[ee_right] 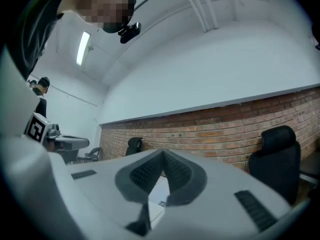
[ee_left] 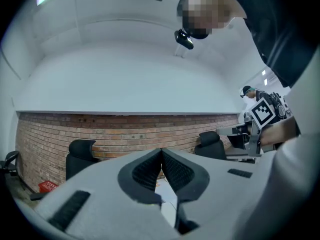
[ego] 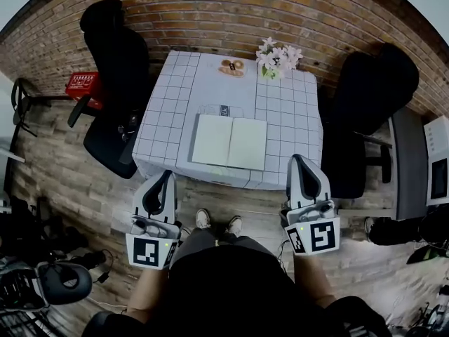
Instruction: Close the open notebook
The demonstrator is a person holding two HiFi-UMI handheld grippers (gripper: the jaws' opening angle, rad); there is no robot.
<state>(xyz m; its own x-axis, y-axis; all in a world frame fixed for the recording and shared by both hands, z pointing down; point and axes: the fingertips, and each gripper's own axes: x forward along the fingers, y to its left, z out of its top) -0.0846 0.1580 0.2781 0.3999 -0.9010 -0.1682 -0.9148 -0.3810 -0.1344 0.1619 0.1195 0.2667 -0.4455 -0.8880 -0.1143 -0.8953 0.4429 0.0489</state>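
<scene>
While the notebook lies open flat on the checked tablecloth, its blank pages face up. Left gripper and right gripper have jaws pressed together, holding nothing.

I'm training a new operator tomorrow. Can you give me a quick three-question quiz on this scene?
1. True or false: the notebook on the table is already closed.
2. Where do the flowers stand? A) in the table's middle B) at its far right corner C) at its near left corner
3. Fill in: the jaws of the left gripper and the right gripper are ____ and hold nothing.
Key: 1 false; 2 B; 3 together.
</scene>
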